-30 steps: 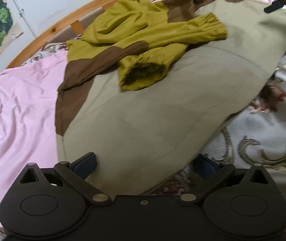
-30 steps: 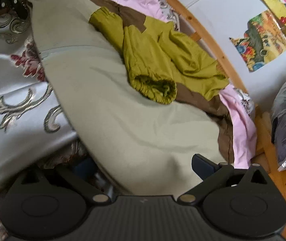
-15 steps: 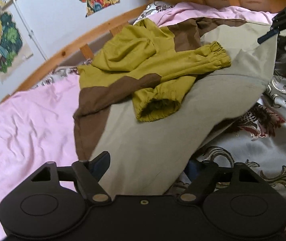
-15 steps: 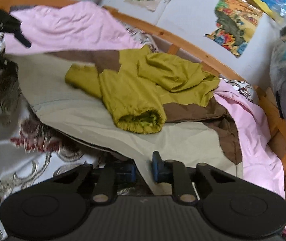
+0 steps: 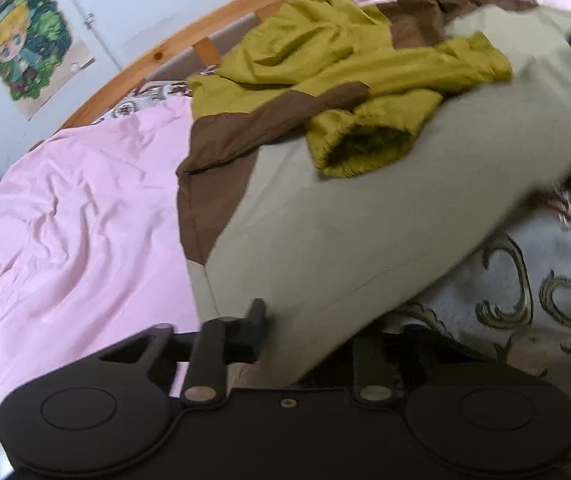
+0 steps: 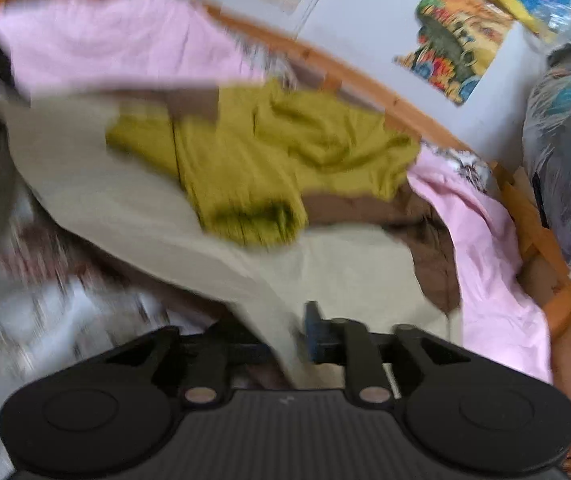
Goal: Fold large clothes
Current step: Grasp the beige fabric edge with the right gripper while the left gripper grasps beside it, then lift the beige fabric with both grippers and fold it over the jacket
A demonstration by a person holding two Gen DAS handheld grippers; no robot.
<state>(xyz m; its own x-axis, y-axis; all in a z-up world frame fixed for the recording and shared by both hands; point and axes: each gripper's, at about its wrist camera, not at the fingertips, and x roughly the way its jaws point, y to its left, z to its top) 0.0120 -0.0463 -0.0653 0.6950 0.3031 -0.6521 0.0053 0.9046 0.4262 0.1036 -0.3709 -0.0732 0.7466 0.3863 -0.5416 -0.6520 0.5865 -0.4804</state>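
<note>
The left claw [image 5: 285, 344] is closing, its jaws narrow, with the beige hem of the jacket [image 5: 365, 216] between them; the cloth hides one pad. The right claw [image 6: 285, 340] is opening slightly, jaws close together, and the same hem runs up between them; whether its pads press the cloth I cannot tell, the view being blurred. The jacket lies spread along the bed, beige body toward the claws, brown band and olive sleeves [image 5: 365, 136] folded over it toward the wooden rail [image 5: 157, 52]. A pink sheet [image 5: 77, 216] lies beside it, a patterned quilt [image 5: 545, 280] at the bed's near edge
</note>
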